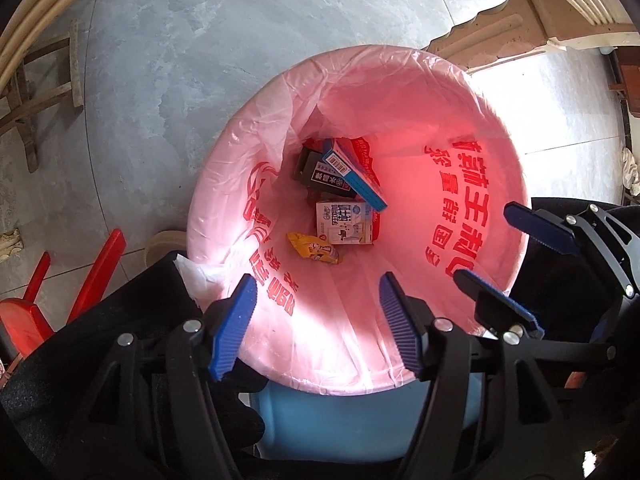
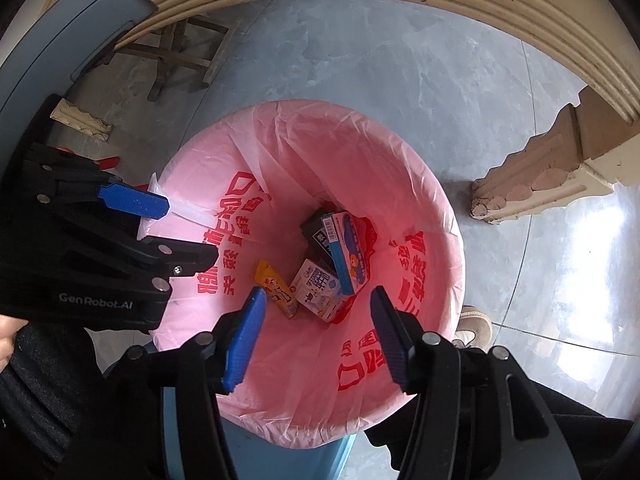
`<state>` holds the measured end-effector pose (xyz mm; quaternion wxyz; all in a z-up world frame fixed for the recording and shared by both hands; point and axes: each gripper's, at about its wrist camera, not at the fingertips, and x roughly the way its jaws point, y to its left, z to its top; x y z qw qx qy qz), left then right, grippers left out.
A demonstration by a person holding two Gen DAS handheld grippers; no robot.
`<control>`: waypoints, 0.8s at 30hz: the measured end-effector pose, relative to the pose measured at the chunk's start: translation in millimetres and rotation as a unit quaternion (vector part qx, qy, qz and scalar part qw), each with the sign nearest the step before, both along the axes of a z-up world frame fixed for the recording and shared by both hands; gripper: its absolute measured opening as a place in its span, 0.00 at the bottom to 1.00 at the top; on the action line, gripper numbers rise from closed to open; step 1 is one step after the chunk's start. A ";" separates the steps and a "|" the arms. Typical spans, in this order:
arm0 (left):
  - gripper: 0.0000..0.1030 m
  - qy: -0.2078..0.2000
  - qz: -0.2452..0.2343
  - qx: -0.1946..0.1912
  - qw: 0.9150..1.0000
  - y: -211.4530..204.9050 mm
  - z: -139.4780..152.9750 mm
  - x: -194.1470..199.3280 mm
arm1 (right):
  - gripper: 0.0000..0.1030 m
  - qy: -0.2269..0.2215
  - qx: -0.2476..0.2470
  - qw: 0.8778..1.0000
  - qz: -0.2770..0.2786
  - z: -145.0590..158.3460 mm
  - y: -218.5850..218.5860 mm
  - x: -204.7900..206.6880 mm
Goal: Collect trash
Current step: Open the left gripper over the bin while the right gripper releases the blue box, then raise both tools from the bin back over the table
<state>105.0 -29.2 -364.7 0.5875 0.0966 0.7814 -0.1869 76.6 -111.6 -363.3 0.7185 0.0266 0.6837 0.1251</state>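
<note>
A blue bin (image 1: 360, 420) lined with a pink bag (image 1: 440, 92) printed in red stands below both grippers. At its bottom lie a black box (image 1: 316, 172), a blue box (image 1: 352, 174), a white carton (image 1: 344, 222) and a yellow wrapper (image 1: 314, 248). My left gripper (image 1: 316, 284) hangs open over the bin's near rim, nothing between its blue pads. My right gripper (image 1: 484, 244) is open at the bin's right rim. In the right wrist view the right gripper (image 2: 317, 294) is open and empty above the carton (image 2: 316, 288) and wrapper (image 2: 276, 288), with the left gripper (image 2: 188, 228) at the left.
The bin stands on a grey tiled floor (image 1: 180, 40). A wooden stool (image 2: 180, 56) is behind it, a carved table leg (image 2: 540, 172) to the right, a red plastic piece (image 1: 92, 276) to the left. A person's shoe (image 2: 474, 322) rests by the bin.
</note>
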 end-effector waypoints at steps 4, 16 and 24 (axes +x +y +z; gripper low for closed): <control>0.63 -0.005 -0.002 0.003 1.000 -1.2 2.5 -1.9 | 0.58 -0.005 0.000 1.000 0.002 2.4 0.8 -0.7; 0.64 -0.046 -0.006 0.026 0.999 10.3 33.5 -15.1 | 0.58 -0.035 0.010 0.999 -0.007 34.7 -3.7 -8.8; 0.64 -0.129 0.018 0.004 0.992 41.6 149.2 -22.0 | 0.70 -0.109 0.038 0.993 -0.011 126.4 -19.8 -19.1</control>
